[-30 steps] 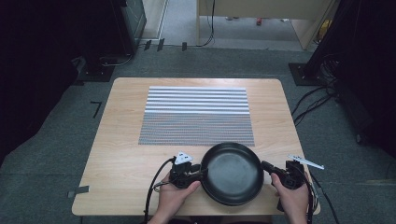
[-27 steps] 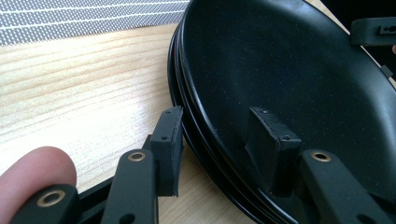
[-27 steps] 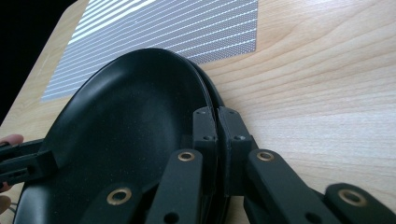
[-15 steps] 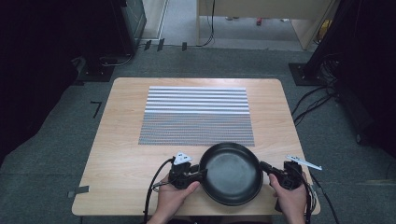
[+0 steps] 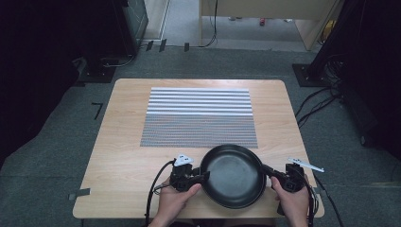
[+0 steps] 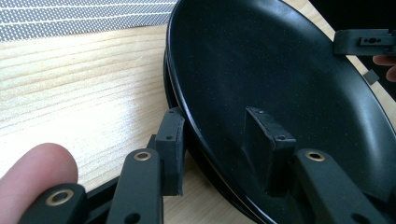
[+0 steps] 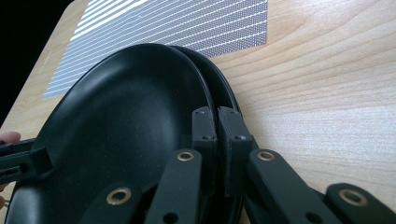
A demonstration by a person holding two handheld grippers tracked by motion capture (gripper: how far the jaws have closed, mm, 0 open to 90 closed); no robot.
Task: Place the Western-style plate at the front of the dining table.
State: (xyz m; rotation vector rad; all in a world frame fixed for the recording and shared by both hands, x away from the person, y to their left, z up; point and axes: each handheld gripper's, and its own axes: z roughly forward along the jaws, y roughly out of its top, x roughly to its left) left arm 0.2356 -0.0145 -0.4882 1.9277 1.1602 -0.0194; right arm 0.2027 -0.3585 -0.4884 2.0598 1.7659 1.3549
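Two black plates (image 5: pixel 232 176) lie nested at the front edge of the wooden table (image 5: pixel 123 142), between a person's two hands. My left gripper (image 5: pixel 201 177) straddles the stack's left rim. In the left gripper view (image 6: pixel 219 156) one pad presses the outside of the rim and the other rests inside the upper plate (image 6: pixel 280 84). My right gripper (image 5: pixel 267 171) is at the right rim. In the right gripper view (image 7: pixel 217 140) its pads are nearly together, pinching the upper plate (image 7: pixel 121 126). The lower plate's rim (image 7: pixel 224 88) shows just beyond.
A striped grey and white placemat (image 5: pixel 198 116) covers the middle and far part of the table. Bare wood lies left and right of the plates. Cables trail from both grippers over the front edge. Dark equipment and cables stand on the floor around the table.
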